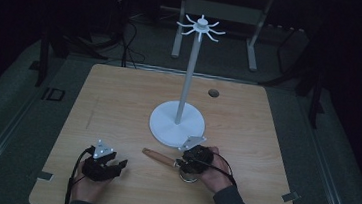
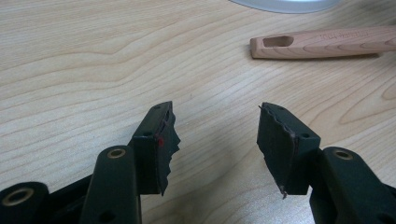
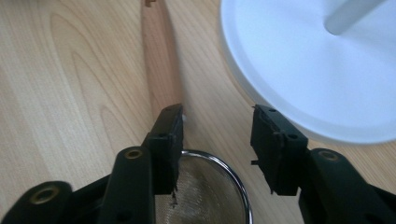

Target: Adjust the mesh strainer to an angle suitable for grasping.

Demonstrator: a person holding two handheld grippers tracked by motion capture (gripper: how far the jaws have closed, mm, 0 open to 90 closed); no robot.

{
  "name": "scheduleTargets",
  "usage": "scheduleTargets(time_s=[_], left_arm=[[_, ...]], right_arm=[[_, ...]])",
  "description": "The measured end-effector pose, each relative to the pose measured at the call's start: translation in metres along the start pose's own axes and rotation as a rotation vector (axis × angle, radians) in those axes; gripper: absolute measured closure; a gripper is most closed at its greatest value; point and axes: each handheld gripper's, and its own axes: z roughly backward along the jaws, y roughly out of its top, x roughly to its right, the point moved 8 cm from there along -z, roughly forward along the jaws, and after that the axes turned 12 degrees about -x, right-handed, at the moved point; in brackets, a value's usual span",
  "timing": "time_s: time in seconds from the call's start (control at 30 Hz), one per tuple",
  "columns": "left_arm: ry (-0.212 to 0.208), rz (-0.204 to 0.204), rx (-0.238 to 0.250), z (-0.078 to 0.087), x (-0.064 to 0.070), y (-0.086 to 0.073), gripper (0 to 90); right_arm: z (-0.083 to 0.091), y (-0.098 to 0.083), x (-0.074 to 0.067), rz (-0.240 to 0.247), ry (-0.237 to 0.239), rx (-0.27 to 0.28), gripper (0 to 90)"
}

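— Pale wood grain runs under everything here: the light wooden surface (image 1: 118, 106) carries a white stand with a round flat base (image 1: 164, 125), a thin grey pole and a ring of curved hooks at the top. Where is the strainer?

— The small metal mesh strainer with a light wooden handle (image 1: 161, 157) lies near my edge of the surface, just in front of the stand's base. My right claw (image 1: 194, 158) hangs right over its bowl end, jaws apart and gripping nothing. In the right gripper view the wire rim and mesh (image 3: 210, 186) sit low between my jaws, and the handle (image 3: 161, 70) runs away past the left jaw, beside the white base (image 3: 303, 70).

— And your left claw?

— My left claw (image 1: 105, 165) rests well to the left of the strainer, jaws spread wide over bare wood. In the left gripper view the handle's slotted end (image 2: 322, 43) lies ahead and to the right, apart from the jaws.

— Anything you can't make out?

— From above, my right hand and claw cover most of the bowl, the room is dim, and whether my left jaw touches the handle I cannot tell.
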Motion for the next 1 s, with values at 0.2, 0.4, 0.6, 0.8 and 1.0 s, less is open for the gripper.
scheduleTargets(time_s=[0.2, 0.4, 0.6, 0.8, 1.0], left_arm=[[-0.001, 0.001, -0.002, 0.000, 0.000, 0.000, 46.9], [-0.003, 0.000, -0.005, 0.000, 0.000, 0.000, 46.9], [-0.005, 0.000, -0.008, -0.001, 0.000, -0.001, 46.5], [-0.006, 0.000, -0.010, -0.001, 0.000, -0.001, 46.3], [-0.009, 0.002, -0.010, -0.001, 0.000, -0.001, 46.2]], right_arm=[[-0.004, 0.010, -0.005, 0.037, 0.020, -0.028, 56.6], [-0.005, 0.019, -0.009, 0.081, 0.031, -0.061, 56.9], [-0.009, 0.027, -0.013, 0.118, 0.055, -0.111, 56.6], [-0.019, 0.033, -0.021, 0.144, 0.088, -0.182, 60.6], [-0.031, 0.036, -0.022, 0.139, 0.120, -0.240, 67.5]])
